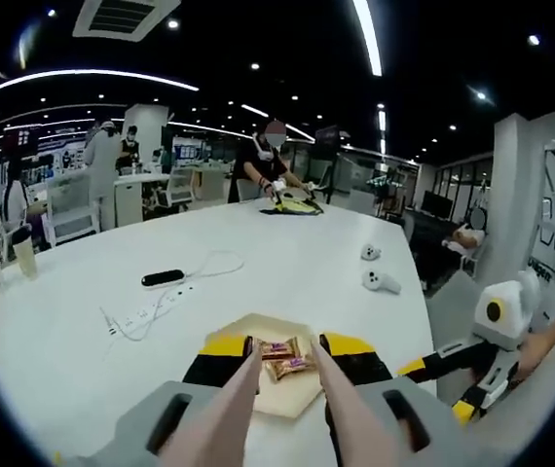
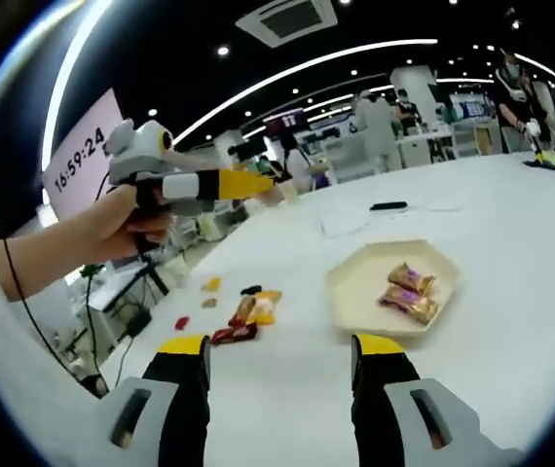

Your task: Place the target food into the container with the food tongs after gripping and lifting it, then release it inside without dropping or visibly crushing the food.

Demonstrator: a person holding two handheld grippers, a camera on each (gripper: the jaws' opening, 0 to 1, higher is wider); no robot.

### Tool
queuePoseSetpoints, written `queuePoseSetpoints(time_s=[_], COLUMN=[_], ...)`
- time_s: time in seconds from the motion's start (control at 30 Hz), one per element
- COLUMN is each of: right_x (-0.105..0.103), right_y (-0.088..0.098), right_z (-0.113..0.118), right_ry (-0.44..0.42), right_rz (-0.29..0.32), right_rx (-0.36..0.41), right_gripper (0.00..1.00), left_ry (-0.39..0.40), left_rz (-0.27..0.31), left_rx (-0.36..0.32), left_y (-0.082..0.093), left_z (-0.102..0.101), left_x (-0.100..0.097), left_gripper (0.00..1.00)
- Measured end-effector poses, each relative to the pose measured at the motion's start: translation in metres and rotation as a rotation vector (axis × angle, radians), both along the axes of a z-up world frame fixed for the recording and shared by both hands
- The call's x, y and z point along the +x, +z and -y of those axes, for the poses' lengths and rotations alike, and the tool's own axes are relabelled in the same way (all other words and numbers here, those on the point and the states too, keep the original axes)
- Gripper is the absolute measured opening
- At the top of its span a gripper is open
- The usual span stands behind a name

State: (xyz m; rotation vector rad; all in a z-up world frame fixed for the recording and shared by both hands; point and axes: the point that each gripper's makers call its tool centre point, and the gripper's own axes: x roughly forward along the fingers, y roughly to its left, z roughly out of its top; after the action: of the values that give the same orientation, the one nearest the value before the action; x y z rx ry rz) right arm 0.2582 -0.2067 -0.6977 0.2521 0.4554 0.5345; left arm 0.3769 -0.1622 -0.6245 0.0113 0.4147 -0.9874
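Looking at a big white table (image 1: 287,263) first, way bigger than anything else here, with a power strip (image 1: 146,316) and a dark remote-ish thing (image 1: 163,278) off to the far left. Then the beige hexagon tray (image 2: 355,282), presumably the container, sitting near the right side in the right gripper view.

Left gripper (image 1: 289,355) next: held up high off the table in a hand (image 2: 112,229), jaws pressed on the outer sides of the food tongs (image 1: 234,409). Tong arms spread, nothing pinched between the tips. Lined up over the tray from its own camera, but clearly well above it going by the other view. Right gripper (image 2: 282,355) low over the table, jaws wide apart, carrying nothing.

Smallest stuff: two wrapped candies (image 2: 409,292) already lying side by side in the tray, and a scatter of loose snacks (image 2: 243,313) on the bare table just left of it, apart from the rim. Guessing the target is somewhere in that pile; can't tell which piece.

What could bite from here:
- Slippery wrappers plus smooth tong tips = easy to lose the piece mid-lift, especially with a light squeeze.
- Squeezing harder to fix that = crushed food.
- Pieces bunched together, so grabbing two at once or flicking a neighbour away seems likely.
- Coming down from that height at an angle could nudge the tray or miss the pile.
- Letting go too high over the tray could bounce the piece off the candies already inside.
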Motion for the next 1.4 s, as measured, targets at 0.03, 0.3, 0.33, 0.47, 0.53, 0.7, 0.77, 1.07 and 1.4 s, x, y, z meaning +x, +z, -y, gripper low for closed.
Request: queuePoseSetpoints(time_s=[0.03, 0.3, 0.33, 0.47, 0.53, 0.7, 0.77, 1.07, 1.4], right_x=[0.0, -0.005, -0.006, -0.009, -0.01, -0.011, -0.012, -0.015, -0.012], right_y=[0.0, -0.001, -0.002, -0.003, -0.003, -0.003, -0.004, -0.003, 0.003], right_z=[0.0, -0.007, -0.008, -0.012, -0.013, -0.015, -0.016, -0.024, -0.025], right_ry=[0.001, 0.004, 0.005, 0.01, 0.012, -0.003, -0.003, 0.022, 0.021], right_rz=[0.001, -0.005, -0.007, -0.013, -0.015, -0.03, -0.031, -0.03, -0.014], right_rx=[-0.001, 0.004, 0.006, 0.007, 0.009, 0.054, 0.054, 0.042, 0.035], right_gripper=[0.59, 0.59, 0.59, 0.58, 0.58, 0.58, 0.58, 0.58, 0.58], left_ry=[0.012, 0.034, 0.036, 0.037, 0.036, 0.046, 0.053, 0.078, 0.114], left_rz=[-0.005, -0.018, -0.019, -0.02, -0.015, -0.005, -0.017, -0.02, -0.02], left_rx=[-0.006, -0.011, -0.012, -0.02, -0.021, -0.023, -0.033, -0.023, -0.024], left_y=[-0.001, -0.006, -0.006, -0.004, -0.003, -0.002, -0.002, -0.005, -0.004], left_z=[-0.004, -0.018, -0.019, -0.021, -0.022, -0.027, -0.029, -0.046, -0.06], left_x=[0.0, -0.007, -0.007, -0.009, -0.01, -0.012, -0.014, -0.021, -0.024], left_gripper=[0.26, 0.26, 0.26, 0.26, 0.26, 0.26, 0.26, 0.26, 0.26])
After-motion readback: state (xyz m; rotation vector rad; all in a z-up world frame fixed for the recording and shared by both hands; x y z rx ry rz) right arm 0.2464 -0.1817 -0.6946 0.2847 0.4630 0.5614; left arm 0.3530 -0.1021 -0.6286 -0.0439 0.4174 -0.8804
